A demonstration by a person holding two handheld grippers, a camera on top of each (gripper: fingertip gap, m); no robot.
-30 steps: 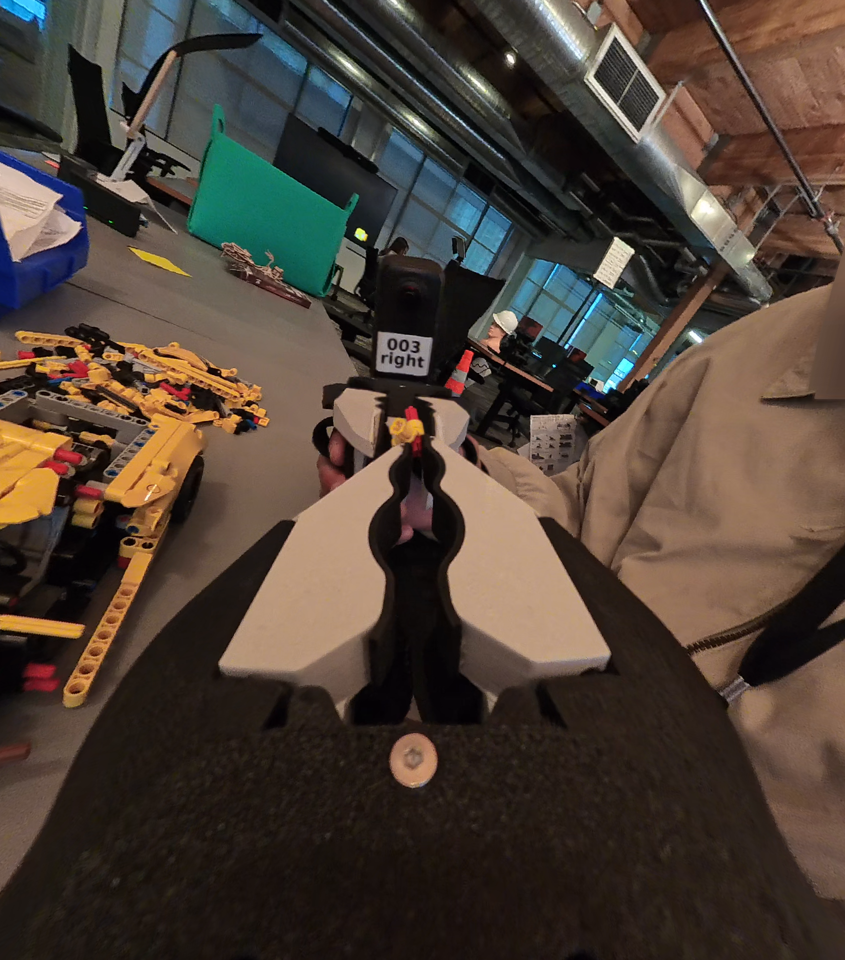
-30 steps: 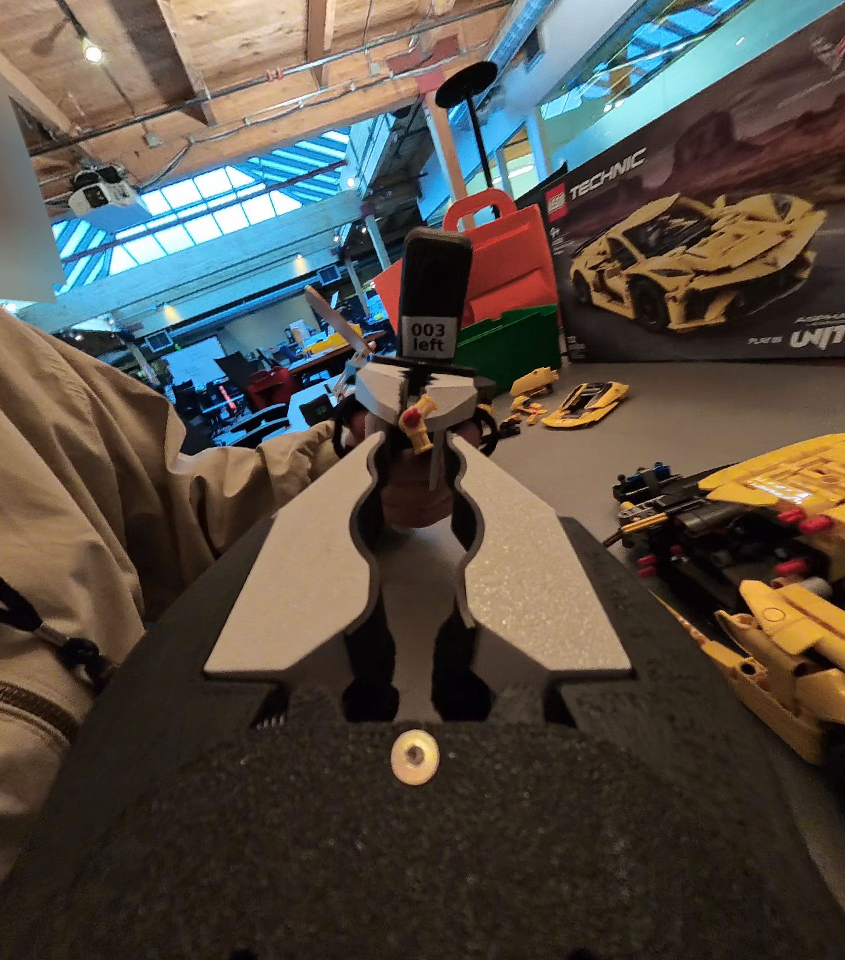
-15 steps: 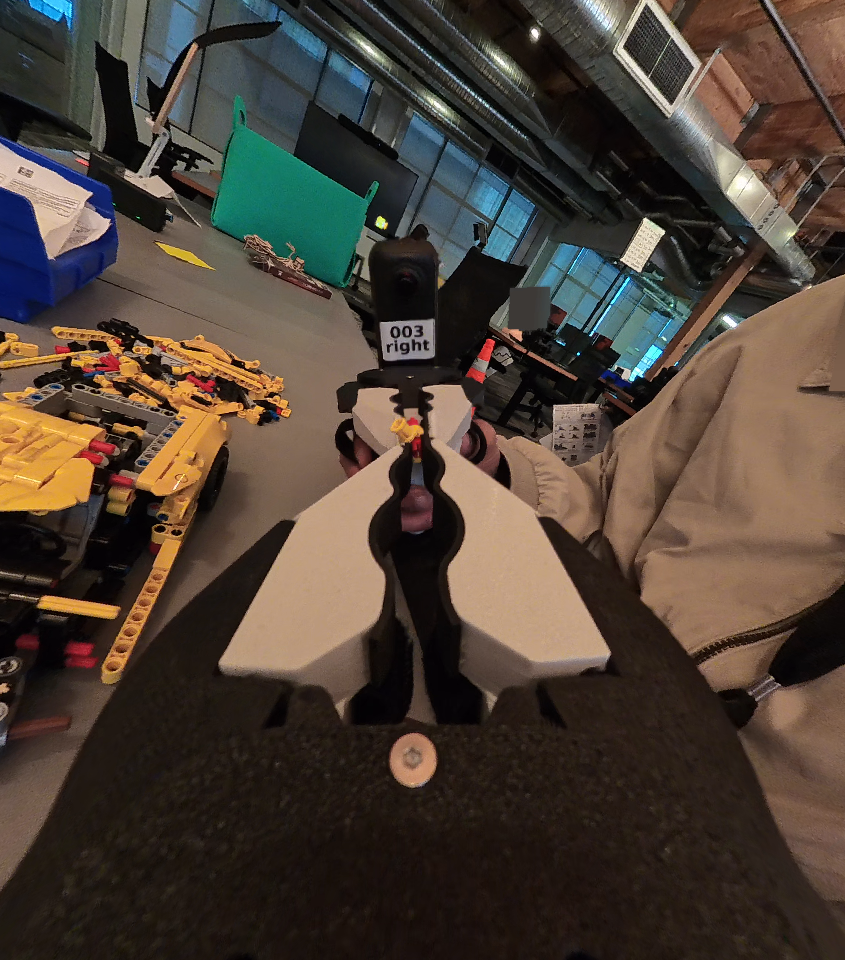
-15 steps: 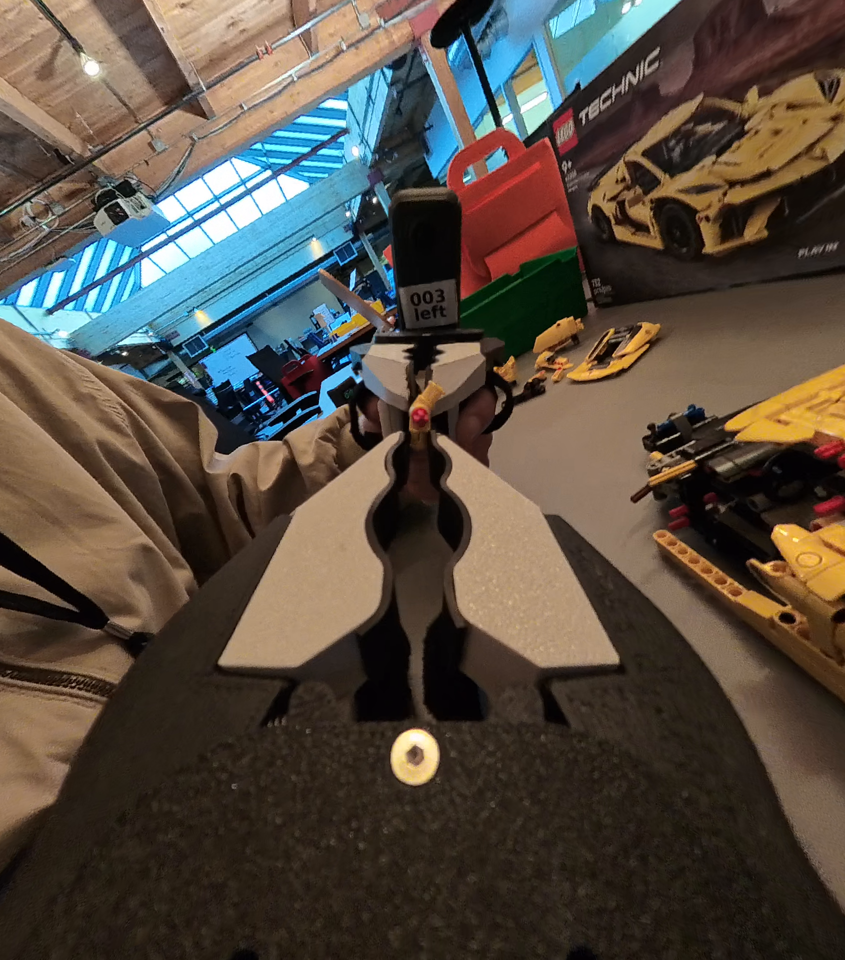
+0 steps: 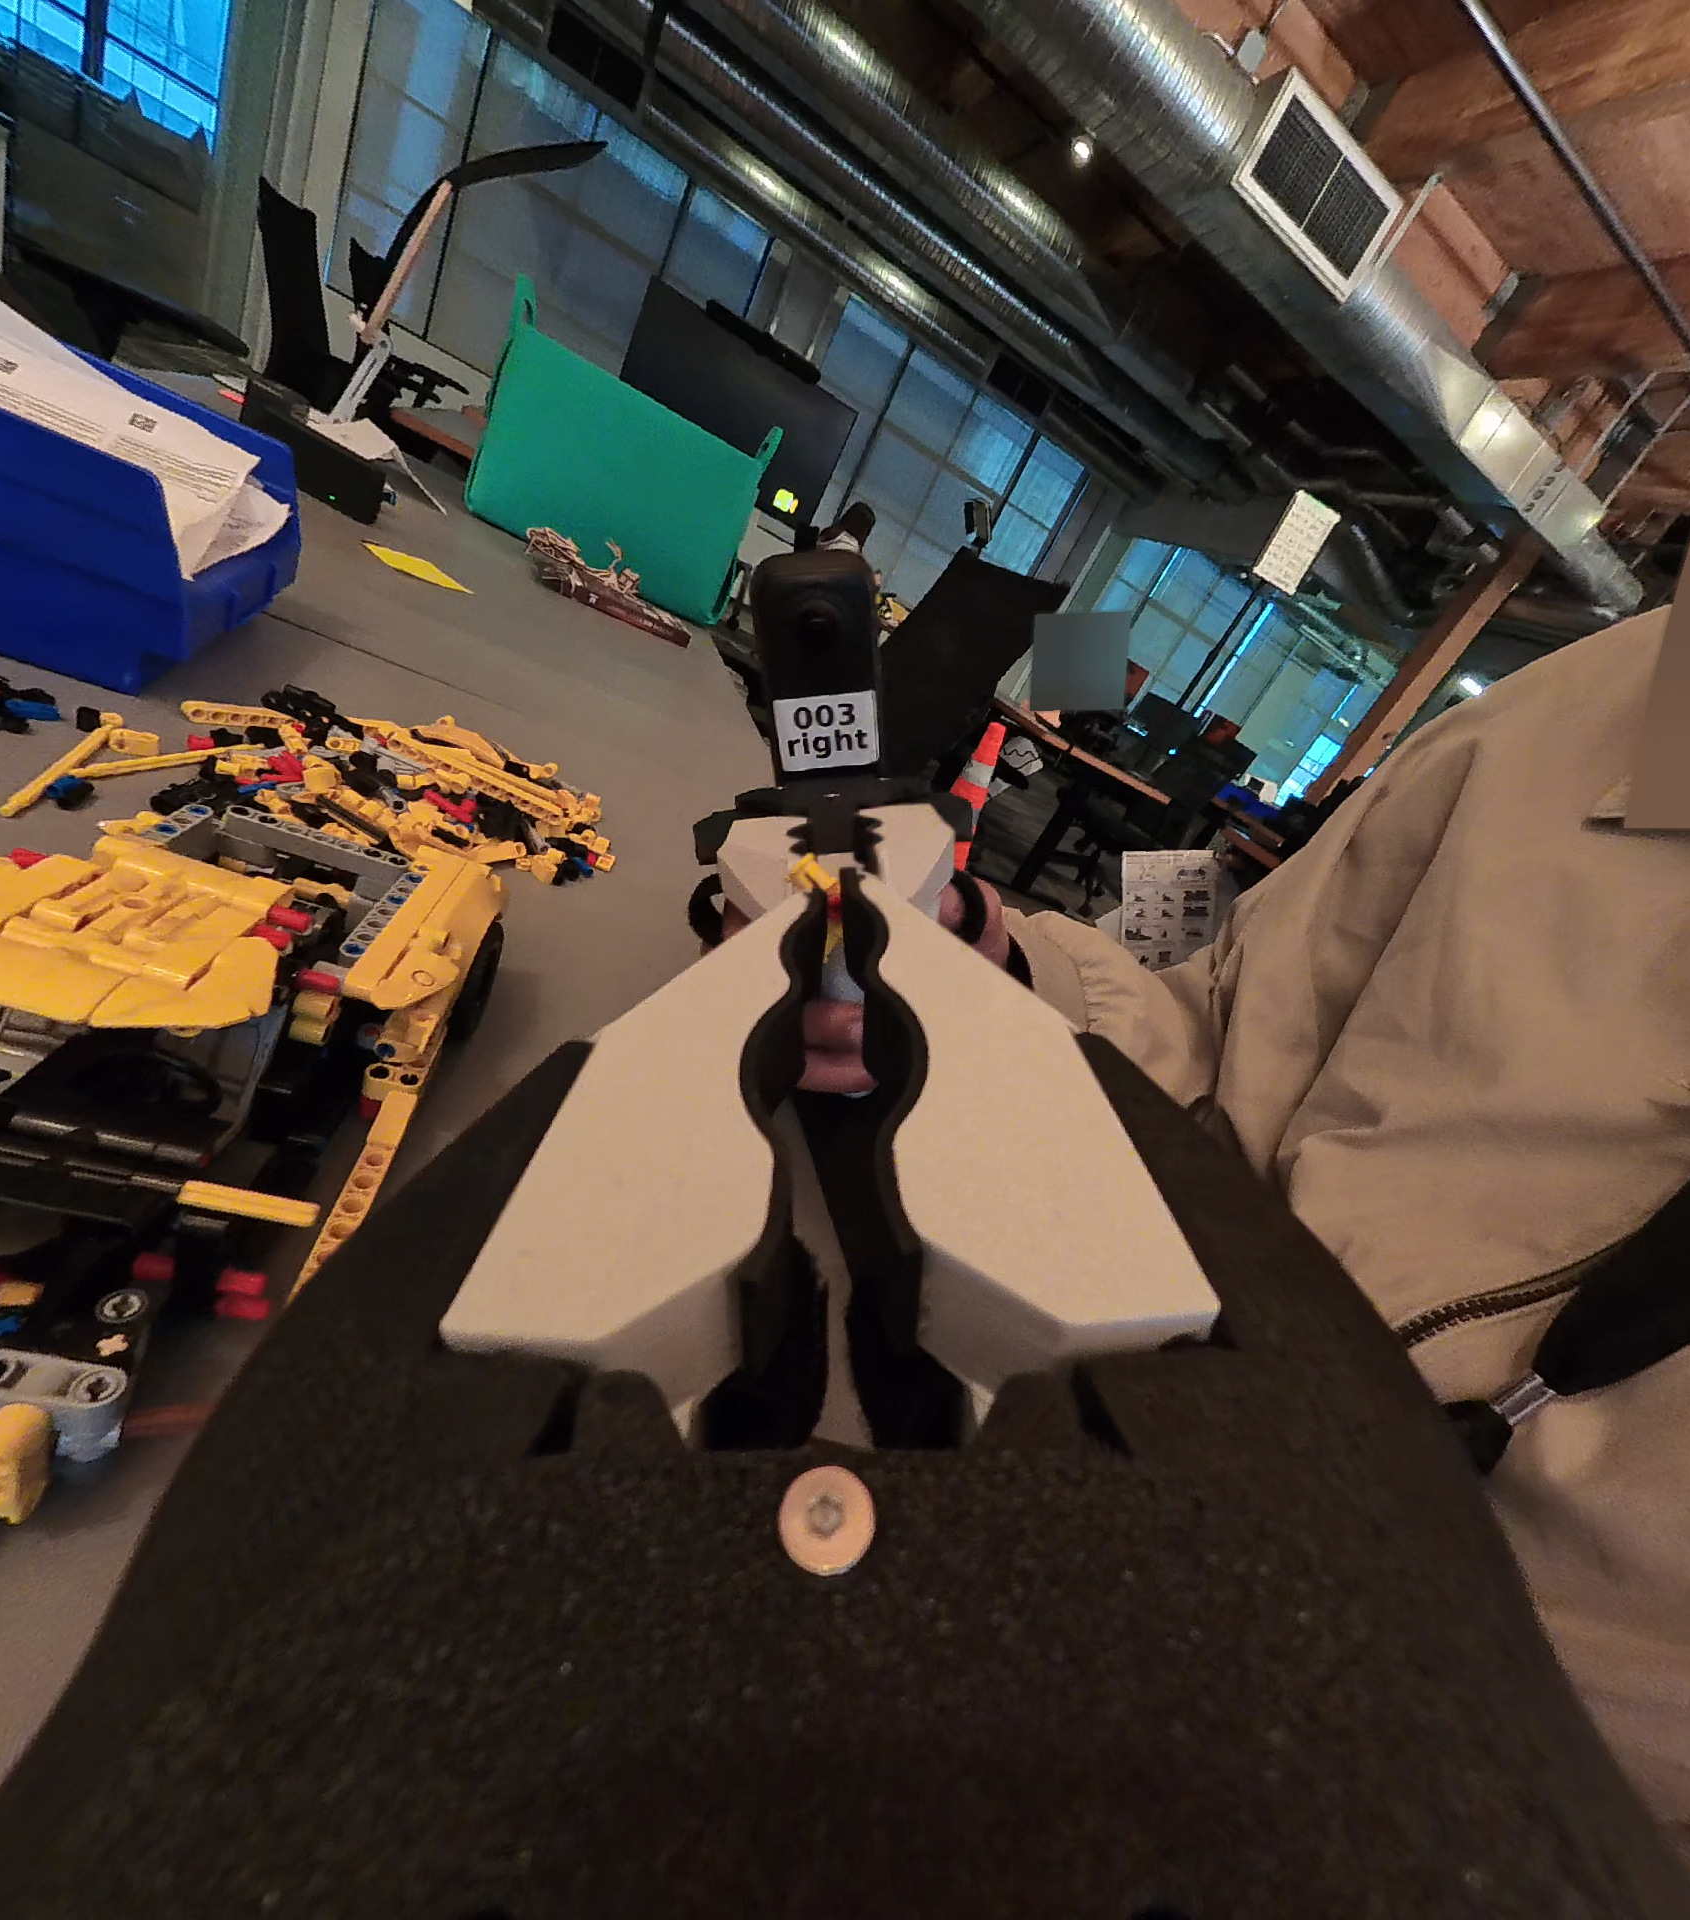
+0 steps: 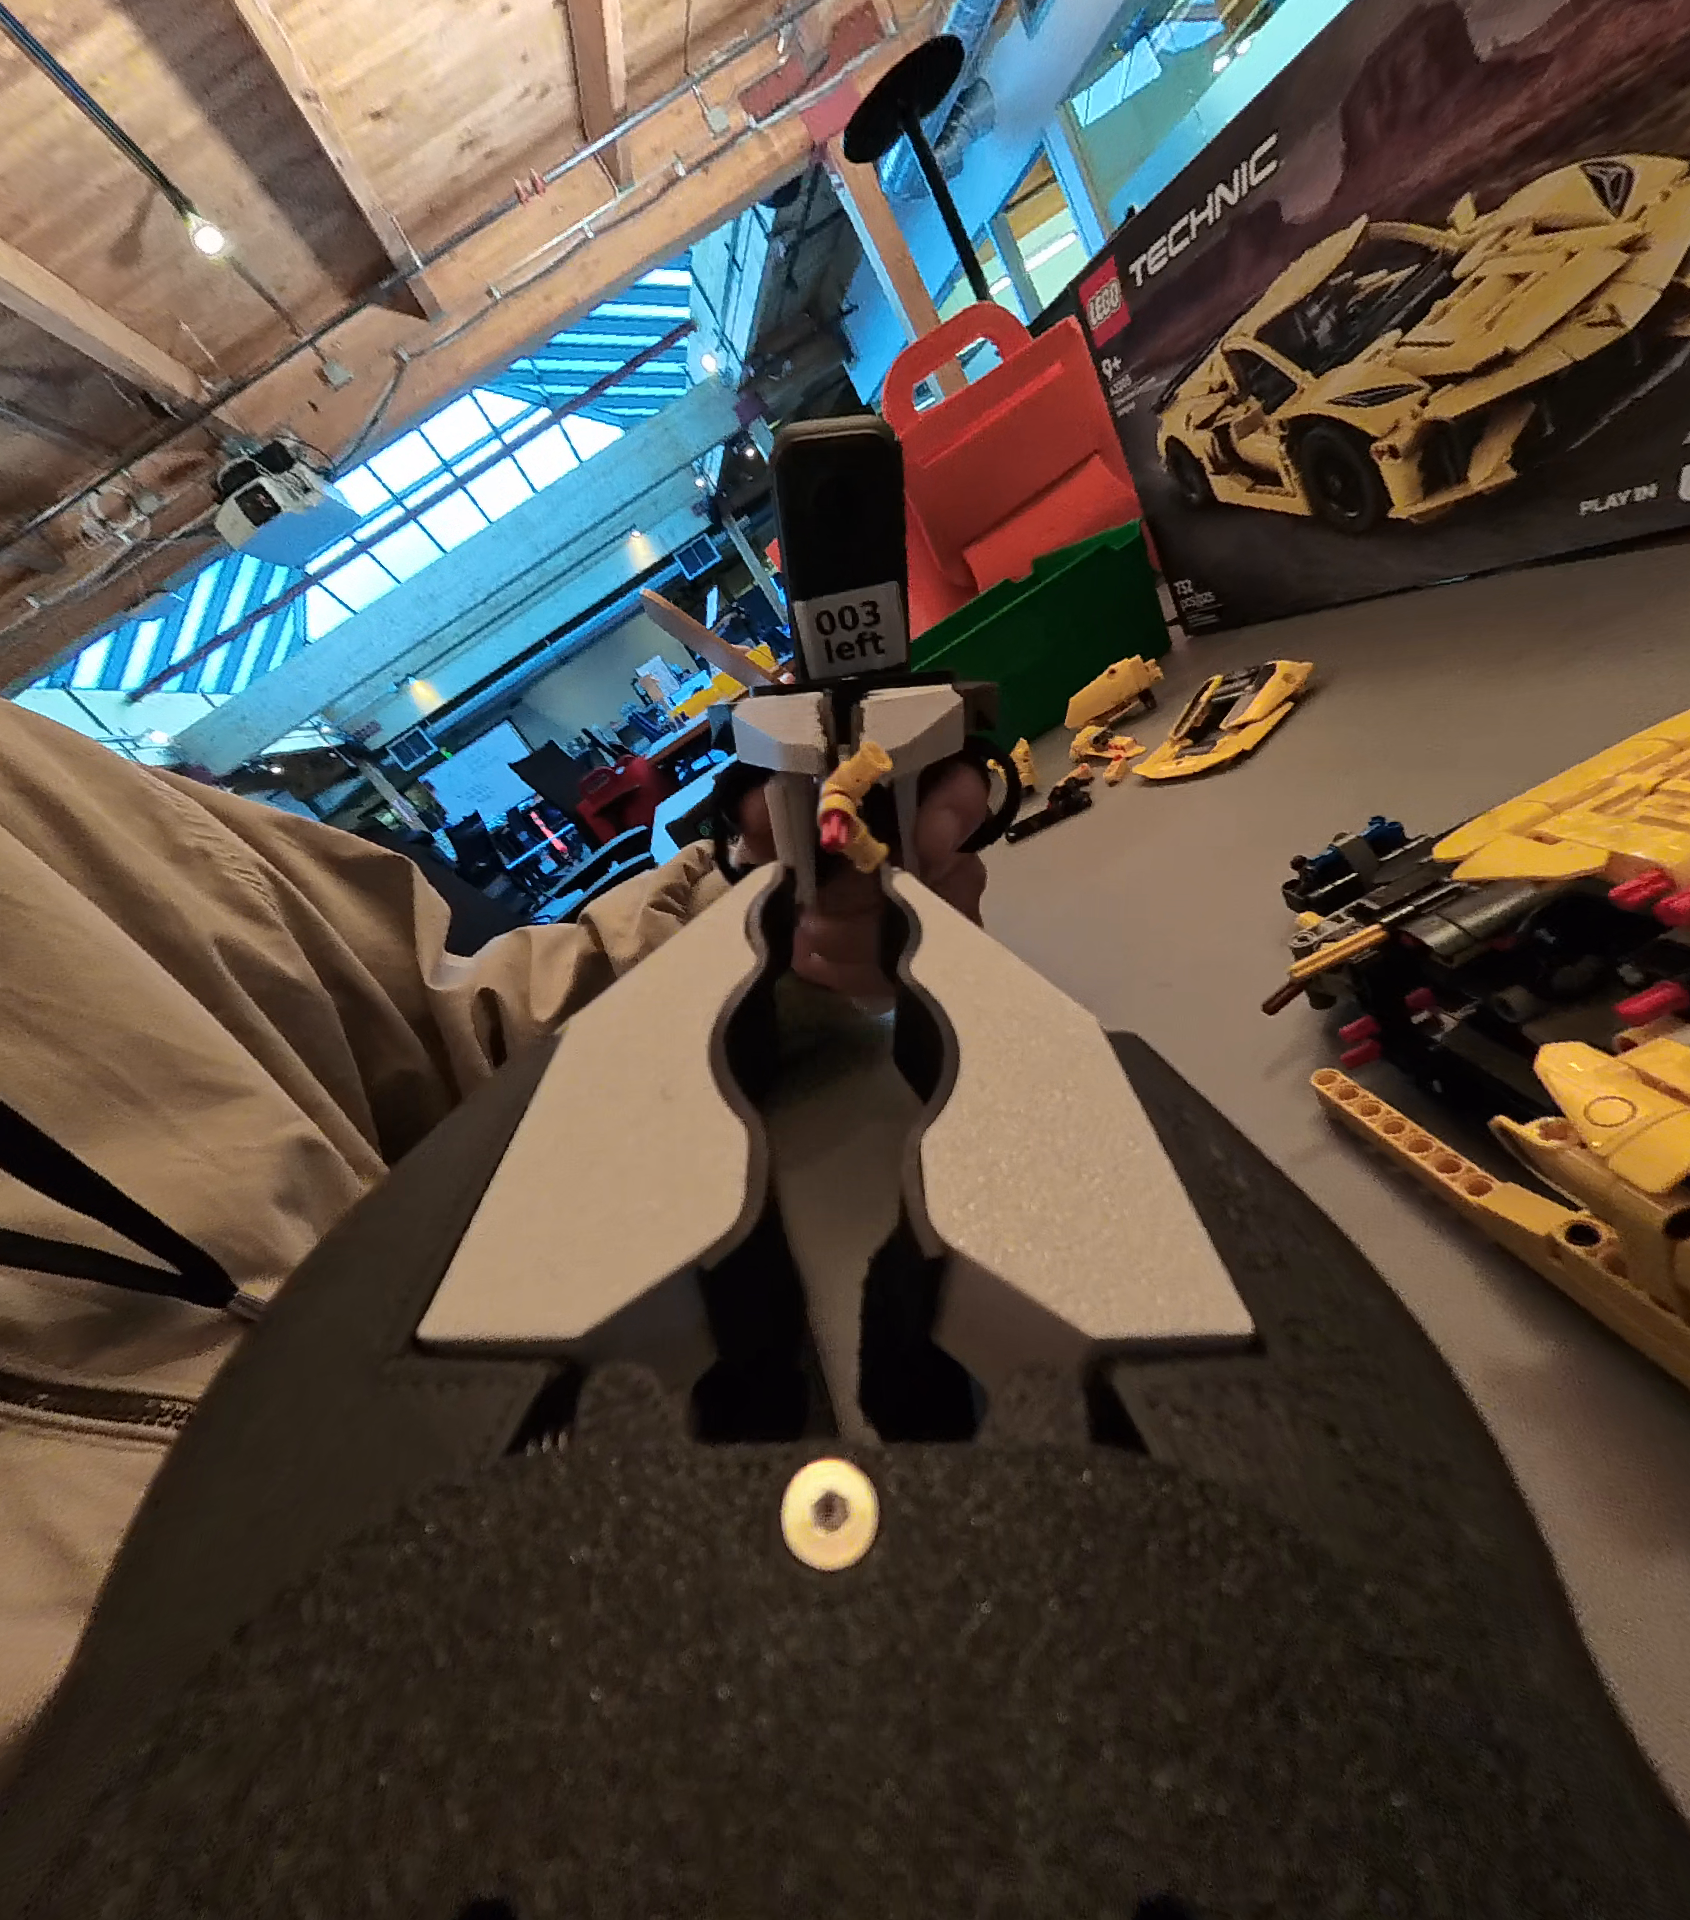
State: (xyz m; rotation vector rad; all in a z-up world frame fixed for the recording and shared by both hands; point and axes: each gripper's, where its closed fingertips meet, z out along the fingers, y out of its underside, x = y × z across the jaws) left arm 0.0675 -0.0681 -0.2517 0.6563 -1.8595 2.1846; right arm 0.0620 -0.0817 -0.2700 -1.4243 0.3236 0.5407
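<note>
While the two grippers are facing each other tip to tip above the grey surface (image 5: 612, 665), the left gripper (image 5: 836, 894) is pinching a small yellow and red toy piece (image 6: 846, 805) in its fingers (image 6: 799, 821). The right gripper (image 6: 836, 883) fingers are nearly pressed together just beside that piece; whether they are touching it, I cannot tell. A half-built yellow toy car (image 5: 145, 966) is sitting beside them, with loose bricks (image 5: 425, 769) behind it.

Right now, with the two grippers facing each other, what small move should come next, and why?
Probably ease the right gripper forward a little. The left gripper pinches a small yellow piece with a red pin, which sits just beyond the right fingers; those stand slightly apart, with nothing between them yet.
</note>
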